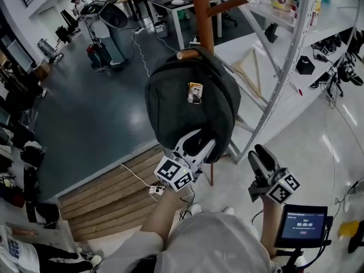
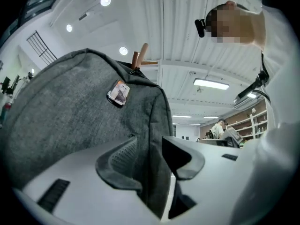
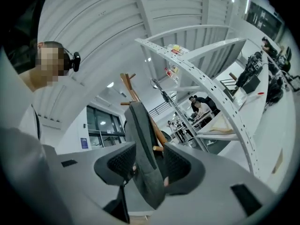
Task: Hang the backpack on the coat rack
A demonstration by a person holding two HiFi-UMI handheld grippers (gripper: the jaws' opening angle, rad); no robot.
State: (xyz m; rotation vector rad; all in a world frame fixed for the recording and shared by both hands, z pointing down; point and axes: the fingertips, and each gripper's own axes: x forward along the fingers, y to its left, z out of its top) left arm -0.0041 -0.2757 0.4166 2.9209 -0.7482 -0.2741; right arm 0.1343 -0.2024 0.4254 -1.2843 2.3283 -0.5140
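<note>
A dark grey backpack with a small picture tag hangs from a wooden peg of the brown coat rack. My left gripper reaches up from below and is shut on the backpack's lower edge. In the left gripper view the grey fabric fills the space between the pads, with the peg above it. My right gripper is off to the right, apart from the bag, its jaws open and empty. In the right gripper view the backpack and rack show beyond the gap.
White metal shelving with small items stands close on the right of the rack. A wooden plank platform with a white cable and plug strip lies below left. A small screen sits at lower right.
</note>
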